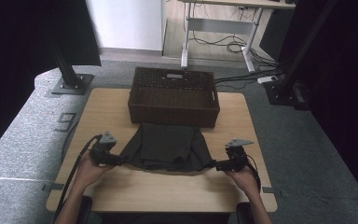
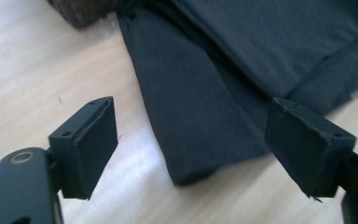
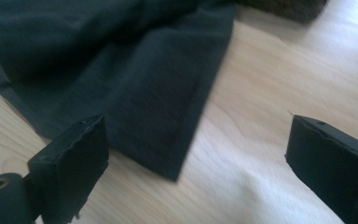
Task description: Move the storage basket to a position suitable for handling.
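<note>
Left gripper point(image 1: 119, 160) spread wide at the cloth's point(image 1: 168, 145) left near corner; right gripper point(image 1: 217, 164) likewise spread at the right near corner. Dark cloth flat on the table point(image 1: 168, 191), long axis left to right, far edge against the basket point(image 1: 173, 95).

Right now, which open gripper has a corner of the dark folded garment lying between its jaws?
The left gripper: the garment's corner lies between its jaws; the right gripper's gap is mostly bare table.

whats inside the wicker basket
Nothing can be seen inside the wicker basket from the high view: just its woven floor and far wall. Its near wall hides the front strip of the floor. The dark garment lies on the table before it.
</note>
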Tool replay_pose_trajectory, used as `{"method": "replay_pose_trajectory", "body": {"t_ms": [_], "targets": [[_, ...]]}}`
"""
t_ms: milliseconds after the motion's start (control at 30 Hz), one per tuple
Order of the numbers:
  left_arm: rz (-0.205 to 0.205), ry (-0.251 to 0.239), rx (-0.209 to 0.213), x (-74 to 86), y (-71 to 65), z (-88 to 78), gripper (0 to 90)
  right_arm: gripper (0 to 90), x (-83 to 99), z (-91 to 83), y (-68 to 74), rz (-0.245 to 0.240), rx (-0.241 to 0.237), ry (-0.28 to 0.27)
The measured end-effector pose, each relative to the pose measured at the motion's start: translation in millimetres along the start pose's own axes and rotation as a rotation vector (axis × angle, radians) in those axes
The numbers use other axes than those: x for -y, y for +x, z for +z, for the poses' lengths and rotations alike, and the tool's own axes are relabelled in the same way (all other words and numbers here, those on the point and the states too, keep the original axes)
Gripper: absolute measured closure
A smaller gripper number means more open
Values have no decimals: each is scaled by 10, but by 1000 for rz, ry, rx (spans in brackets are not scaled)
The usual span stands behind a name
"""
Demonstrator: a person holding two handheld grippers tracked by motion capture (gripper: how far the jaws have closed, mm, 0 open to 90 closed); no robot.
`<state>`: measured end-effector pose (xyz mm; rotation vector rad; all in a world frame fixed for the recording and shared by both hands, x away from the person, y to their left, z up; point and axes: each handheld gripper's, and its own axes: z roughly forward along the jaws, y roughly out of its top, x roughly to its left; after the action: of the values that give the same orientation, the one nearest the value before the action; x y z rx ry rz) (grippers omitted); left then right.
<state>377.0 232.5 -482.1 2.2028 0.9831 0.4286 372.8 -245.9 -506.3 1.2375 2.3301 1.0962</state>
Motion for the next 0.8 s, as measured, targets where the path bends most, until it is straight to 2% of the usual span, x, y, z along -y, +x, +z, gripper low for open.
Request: {"method": "replay_pose_trajectory", "body": {"t_ms": [100, 200, 367, 567, 667, 700, 800], "targets": [[2, -3, -5, -75, 32, 30, 207, 86, -68, 31, 25, -9, -10, 1], [-18, -16, 5, -157, 88, 98, 245, 122, -167, 97, 54, -22, -17, 8], [-31, -13, -8, -241, 174, 274, 320, 165, -296, 198, 70, -27, -19, 10], [-38, 10, -4, -287, 239, 475, 394, 283, -411, 315, 49, -18, -3, 12], [-43, 18, -3, -294, 251, 565, 443, 352, -435, 388, 22, -8, -13, 22], [-60, 16, 8, -283, 264, 618, 469, 381, -442, 440, 15, -11, -19, 33], [-68, 28, 1, -267, 269, 676, 511, 400, -440, 512, 16, -12, -28, 45]]}}
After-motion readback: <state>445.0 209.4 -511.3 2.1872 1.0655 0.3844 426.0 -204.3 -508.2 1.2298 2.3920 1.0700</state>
